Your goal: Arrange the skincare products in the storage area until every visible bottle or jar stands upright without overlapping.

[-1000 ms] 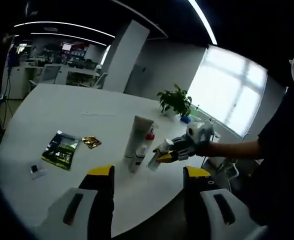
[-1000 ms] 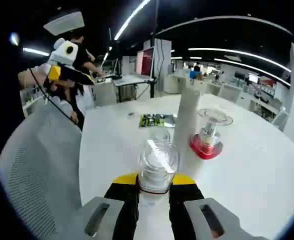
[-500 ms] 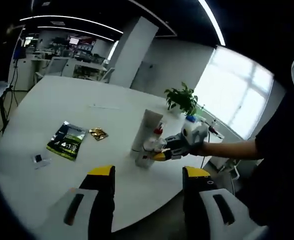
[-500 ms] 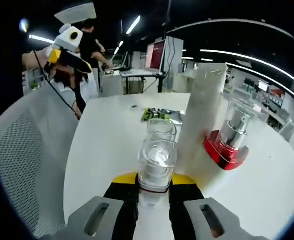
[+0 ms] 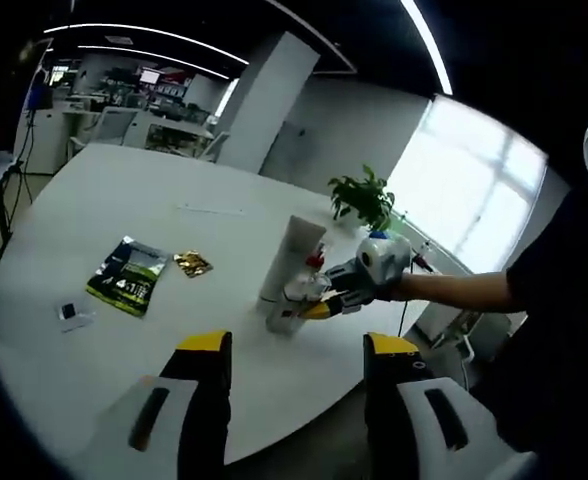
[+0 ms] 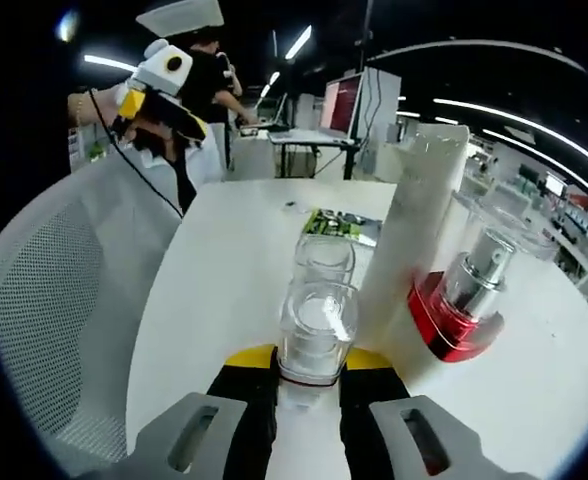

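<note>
Right claw (image 6: 307,385): clenched on a clear-capped bottle (image 6: 316,325), which stands upright between its 2 yellow-tipped jaws; also seen in the left gripper view (image 5: 319,303) at the near right edge of the surface.
Left claw (image 5: 294,345): released, jaws well apart, nothing between them, held off the near edge of the surface; also seen in the right gripper view (image 6: 152,110), raised at far left.
Surface (image 5: 104,215): white, round-edged.
Tall white tube (image 6: 410,235): upright, just right of the held bottle.
Second clear-capped bottle (image 6: 324,260): upright, just beyond the held bottle, left of the tube.
Red-based pump bottle (image 6: 461,305): tilted in this view, just right of the tube; contact cannot be told.
Green packet (image 5: 126,286): flat on the surface, left of the bottle group.
Gold sachet (image 5: 191,264): flat, near the green packet.
Potted plant (image 5: 360,198): far side of the surface.
White mesh chair (image 6: 49,310): left of the surface.
</note>
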### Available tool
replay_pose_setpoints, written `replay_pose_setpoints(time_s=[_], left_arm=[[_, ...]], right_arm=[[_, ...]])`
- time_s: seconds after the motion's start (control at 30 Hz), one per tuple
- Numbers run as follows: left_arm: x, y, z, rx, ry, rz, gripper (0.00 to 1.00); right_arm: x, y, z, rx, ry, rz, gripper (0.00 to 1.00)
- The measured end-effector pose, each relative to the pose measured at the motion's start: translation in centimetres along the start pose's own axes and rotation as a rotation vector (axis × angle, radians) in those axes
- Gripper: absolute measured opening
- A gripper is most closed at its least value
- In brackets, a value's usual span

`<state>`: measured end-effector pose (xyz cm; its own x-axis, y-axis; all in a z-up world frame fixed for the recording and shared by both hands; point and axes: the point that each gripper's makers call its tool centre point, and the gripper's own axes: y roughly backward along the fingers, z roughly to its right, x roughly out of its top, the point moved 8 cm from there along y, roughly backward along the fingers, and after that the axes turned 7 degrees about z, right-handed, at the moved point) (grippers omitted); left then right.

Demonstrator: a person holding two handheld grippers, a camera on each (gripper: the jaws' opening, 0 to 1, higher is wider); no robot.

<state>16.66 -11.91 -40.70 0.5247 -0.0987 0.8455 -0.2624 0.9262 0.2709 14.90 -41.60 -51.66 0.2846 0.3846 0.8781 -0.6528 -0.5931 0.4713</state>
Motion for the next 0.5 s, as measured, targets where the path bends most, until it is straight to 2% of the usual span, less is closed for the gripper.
replay_pose_setpoints(time_s=[0.27,0.5], left_arm=[[-0.03,-0.12,-0.03,0.002,0.008,0.008,0.47],[-0.19,-0.43,0.5,-0.01,0.009,0.007,0.46]], right_arm=[[-0.34,0.05,0.19,0.006,-0.026,-0.024,0.2],[-1.07,0.76,0.32,-0.024,-0.055,-0.047,0.22]])
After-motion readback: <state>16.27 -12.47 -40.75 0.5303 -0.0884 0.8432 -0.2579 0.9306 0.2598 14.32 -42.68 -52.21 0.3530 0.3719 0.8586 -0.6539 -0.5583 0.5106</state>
